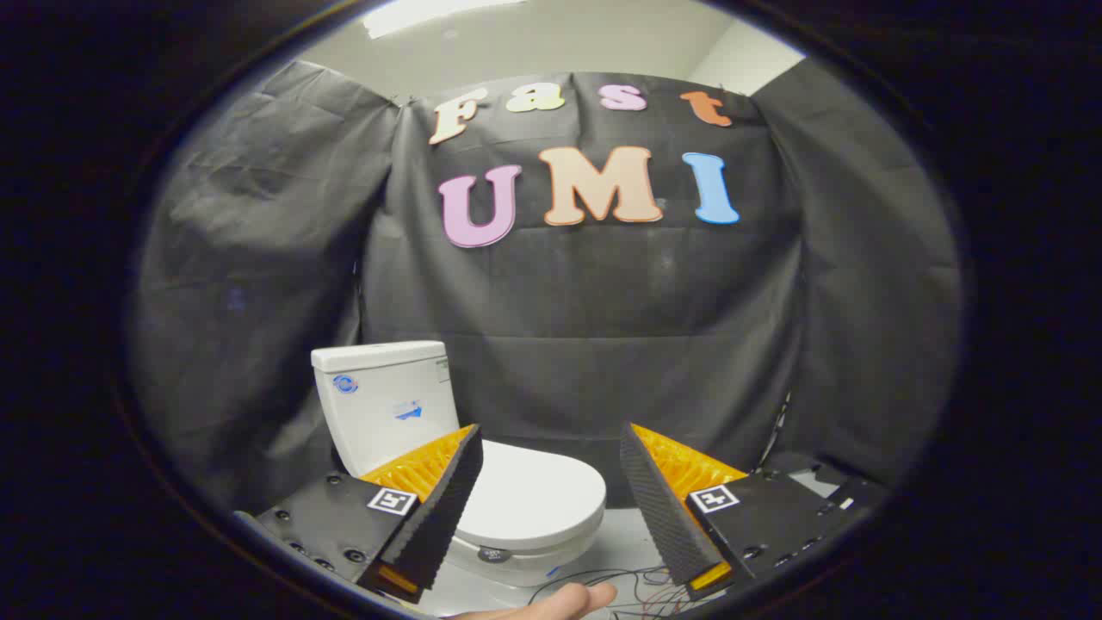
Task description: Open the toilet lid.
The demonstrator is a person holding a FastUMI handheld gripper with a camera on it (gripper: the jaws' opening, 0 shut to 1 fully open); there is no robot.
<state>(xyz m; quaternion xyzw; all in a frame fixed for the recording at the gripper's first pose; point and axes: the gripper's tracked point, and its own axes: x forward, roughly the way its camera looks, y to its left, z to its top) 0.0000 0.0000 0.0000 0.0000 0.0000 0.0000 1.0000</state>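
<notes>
Nearest: a fingertip of a person's hand shows low down between the two fingers of the gripper, pointing toward the right finger. Just beside it, on the pale floor, lies a tangle of thin wires, dark and reddish, running toward the base of the right finger.

Gripper: fingers spread wide, nothing between the pads, touching nothing. Each finger carries a small square marker tag on its upper face. Ribbed pads face inward across the gap.

Just beyond the fingers: toilet, white, sitting on the floor. The left finger overlaps its left side; the bowl extends into the gap between the fingers, nearer the left one. Toilet lid is down, lying flat over the seat, smooth and rounded at the front. A small dark round mark sits on the bowl's front below the lid rim. The gripper is apart from the lid, no contact.

Behind the lid: cistern, white, upright, boxy, with its own flat cover on top. A small round blue sticker near its upper left corner and a blue mark on its front; too small to make out.

Right of the right finger, low: some dark equipment and a cable against the wall, unclear.

Farthest: black cloth wall of the booth, creased, hanging behind and to both sides of the toilet. Above it, a pale ceiling with a bright light strip.
</notes>
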